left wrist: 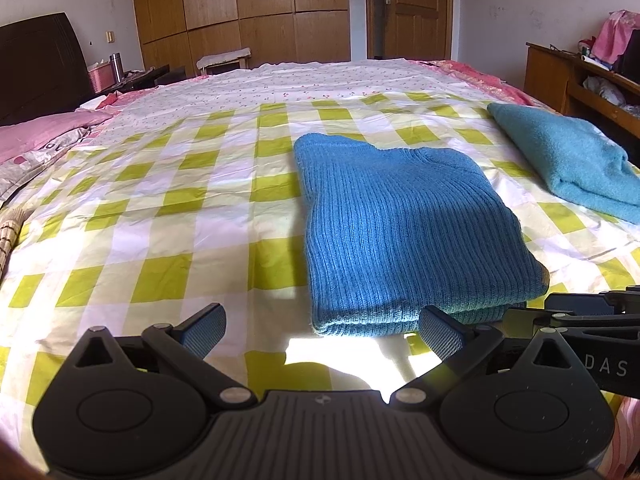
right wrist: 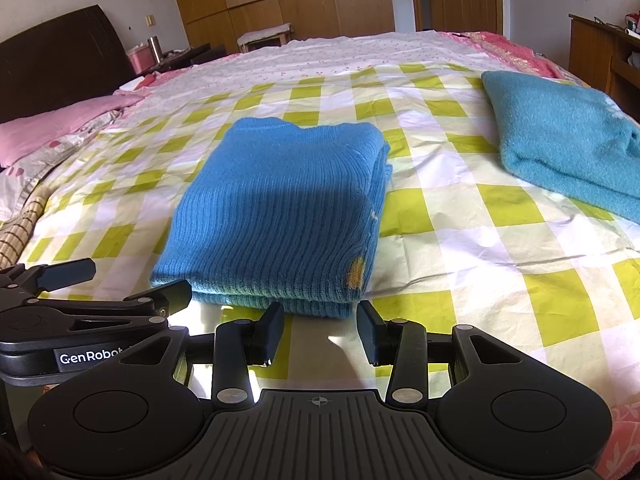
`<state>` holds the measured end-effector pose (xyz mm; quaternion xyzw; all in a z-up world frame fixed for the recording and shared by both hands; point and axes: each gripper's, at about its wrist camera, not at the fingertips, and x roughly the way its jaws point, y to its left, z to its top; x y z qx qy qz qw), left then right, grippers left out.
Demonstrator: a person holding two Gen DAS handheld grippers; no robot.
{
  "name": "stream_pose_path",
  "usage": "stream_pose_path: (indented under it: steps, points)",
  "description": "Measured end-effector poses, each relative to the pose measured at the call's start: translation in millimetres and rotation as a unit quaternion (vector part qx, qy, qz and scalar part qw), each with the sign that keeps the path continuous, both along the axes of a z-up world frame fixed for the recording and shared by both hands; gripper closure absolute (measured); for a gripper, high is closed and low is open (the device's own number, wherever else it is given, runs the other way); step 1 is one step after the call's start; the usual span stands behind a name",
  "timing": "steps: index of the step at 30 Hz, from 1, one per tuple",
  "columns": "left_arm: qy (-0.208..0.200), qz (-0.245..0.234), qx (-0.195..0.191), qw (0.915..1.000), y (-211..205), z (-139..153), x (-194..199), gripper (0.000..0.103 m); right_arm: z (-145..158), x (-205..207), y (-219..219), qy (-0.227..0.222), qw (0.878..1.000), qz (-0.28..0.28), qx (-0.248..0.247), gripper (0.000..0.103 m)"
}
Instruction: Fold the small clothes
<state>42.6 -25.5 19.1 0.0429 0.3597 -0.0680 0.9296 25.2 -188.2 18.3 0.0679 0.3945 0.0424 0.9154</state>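
Note:
A blue ribbed sweater [left wrist: 404,224] [right wrist: 280,208] lies folded into a thick rectangle on the green-checked sheet [left wrist: 160,216]. My left gripper [left wrist: 324,330] hovers open and wide just in front of the sweater's near edge. Its right pad [left wrist: 440,334] is close to the near left corner, and nothing is between the jaws. My right gripper [right wrist: 320,330] is open at the sweater's near right corner, where a small yellow patch [right wrist: 355,272] shows, and it holds nothing. Each gripper shows at the edge of the other's view.
A second folded garment, teal and fuzzy [left wrist: 568,156] [right wrist: 560,136], lies to the right on the bed. Pink pillows [left wrist: 44,132] and a dark headboard [left wrist: 40,68] stand at the left. A wooden desk [left wrist: 560,76] is at the right, and a wardrobe [left wrist: 240,12] is behind.

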Motion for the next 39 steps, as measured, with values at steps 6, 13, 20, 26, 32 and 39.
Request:
stream_pose_path:
  steps: [6, 13, 20, 26, 32, 39]
  points:
    - [0.0, 0.0, 0.0, 1.0, 0.0, 0.1, -0.1, 0.0, 0.0, 0.0, 0.2, 0.0, 1.0, 0.0, 0.0, 0.063]
    - [0.001, -0.001, -0.001, 1.0, 0.2, 0.1, -0.5, 0.0, -0.4, -0.1, 0.5, 0.0, 1.0, 0.0, 0.0, 0.063]
    - [0.002, -0.001, -0.001, 1.0, 0.1, -0.2, -0.7, 0.0, -0.6, 0.0, 0.6, 0.001, 1.0, 0.0, -0.001, 0.063]
    - [0.004, -0.001, 0.0, 1.0, -0.2, -0.8, -1.1, 0.0, -3.5, -0.7, 1.1, 0.004, 1.0, 0.001, -0.002, 0.063]
    - [0.007, -0.003, -0.001, 1.0, 0.4, -1.0, -1.3, 0.0, -3.6, 0.6, 1.6, 0.009, 1.0, 0.003, -0.005, 0.063]
    - [0.01, -0.004, -0.002, 0.9999, 1.2, -1.5, -1.0, 0.0, -3.4, 0.5, 1.4, 0.01, 1.0, 0.004, -0.005, 0.063]
